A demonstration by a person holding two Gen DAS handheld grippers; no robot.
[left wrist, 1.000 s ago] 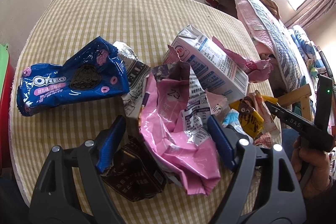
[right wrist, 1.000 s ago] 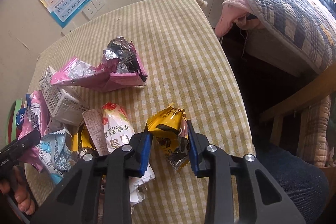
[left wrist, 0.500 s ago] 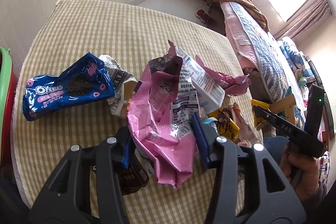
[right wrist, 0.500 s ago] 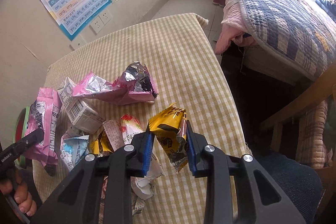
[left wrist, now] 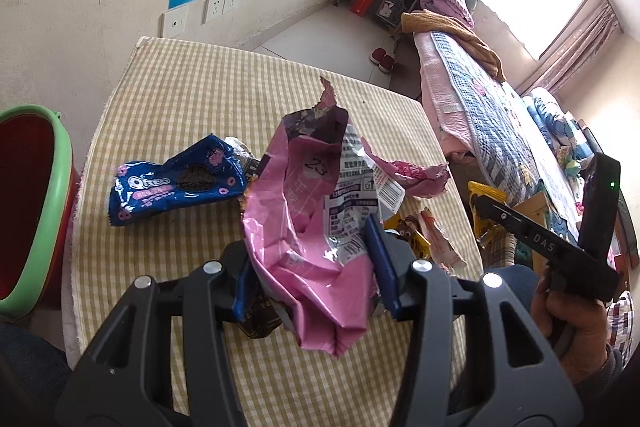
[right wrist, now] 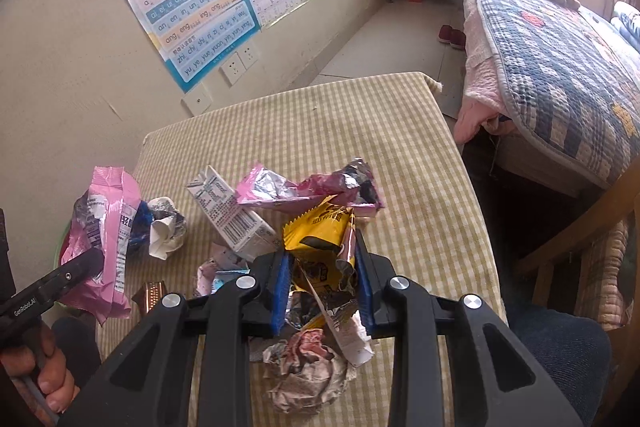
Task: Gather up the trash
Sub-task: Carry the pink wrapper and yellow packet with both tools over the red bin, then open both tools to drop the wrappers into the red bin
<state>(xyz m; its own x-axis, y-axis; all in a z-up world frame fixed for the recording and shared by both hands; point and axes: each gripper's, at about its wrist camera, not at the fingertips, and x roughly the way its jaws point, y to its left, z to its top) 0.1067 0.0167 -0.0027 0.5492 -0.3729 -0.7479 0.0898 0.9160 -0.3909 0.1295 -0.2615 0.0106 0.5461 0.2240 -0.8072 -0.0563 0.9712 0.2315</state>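
Note:
My left gripper (left wrist: 310, 267) is shut on a crumpled pink snack bag (left wrist: 308, 195), which hangs above the checked tablecloth (left wrist: 208, 95). The same pink bag (right wrist: 104, 227) shows at the left of the right wrist view. My right gripper (right wrist: 322, 283) is shut on a yellow snack wrapper (right wrist: 320, 231), also held off the table. On the cloth lie a blue Oreo wrapper (left wrist: 176, 183), a flattened milk carton (right wrist: 228, 215), a pink foil wrapper (right wrist: 304, 187) and a crumpled paper ball (right wrist: 308, 359).
A green-rimmed bin (left wrist: 44, 207) with a red inside stands at the table's left edge. A dark wrapper (left wrist: 260, 319) lies under the left gripper. A bed (right wrist: 560, 67) and a wooden chair (right wrist: 580, 247) stand to the right of the table.
The left jaws closed onto the pink bag and lifted it off the table. The right gripper rose with the yellow wrapper. In both views the table now looks farther away.

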